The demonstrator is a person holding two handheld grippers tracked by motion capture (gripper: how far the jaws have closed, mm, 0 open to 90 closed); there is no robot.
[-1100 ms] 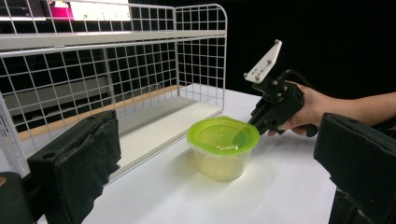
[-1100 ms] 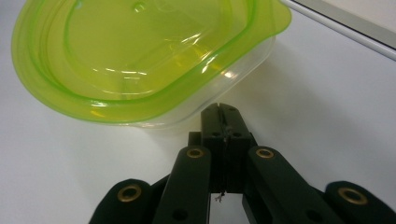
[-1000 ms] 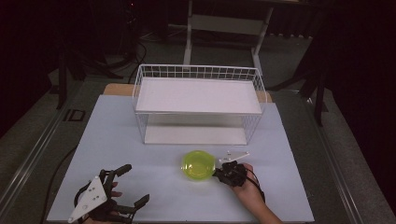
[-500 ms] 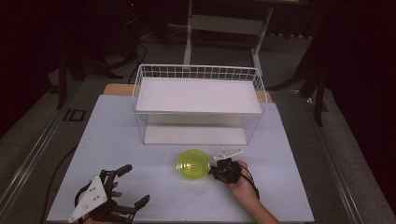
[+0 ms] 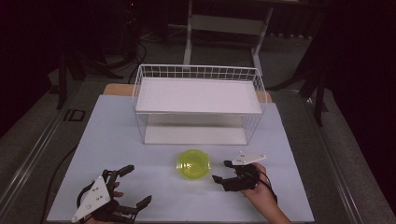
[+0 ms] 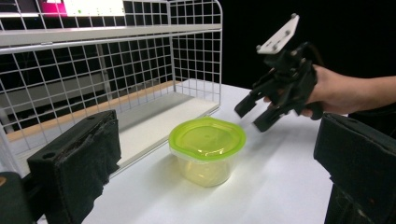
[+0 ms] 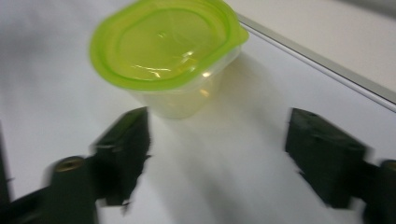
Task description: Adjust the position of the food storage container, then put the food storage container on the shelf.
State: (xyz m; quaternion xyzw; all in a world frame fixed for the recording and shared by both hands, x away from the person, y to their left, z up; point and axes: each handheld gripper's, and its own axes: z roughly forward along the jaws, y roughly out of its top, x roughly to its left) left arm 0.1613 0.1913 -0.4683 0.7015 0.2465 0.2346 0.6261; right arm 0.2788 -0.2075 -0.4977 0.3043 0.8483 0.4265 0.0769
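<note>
A clear plastic container with a lime-green lid (image 5: 193,164) (image 6: 207,144) (image 7: 163,51) stands upright on the white table (image 5: 116,140), just in front of the wire rack. My right gripper (image 5: 221,171) (image 6: 251,117) (image 7: 218,119) is open just right of the container, jaws pointing at it with a small gap between them and it, and nothing between them. My left gripper (image 5: 137,184) rests open near the table's front left corner, well apart from the container, with nothing in it.
A white wire rack (image 5: 198,100) (image 6: 116,70) with an upper and a lower shelf stands at the back middle of the table. The person's right hand (image 5: 261,196) comes in from the front edge. Dark floor surrounds the table.
The container shifted slightly to the left. My right gripper, which was against its right side, has drawn back a little. The left gripper has stayed put.
</note>
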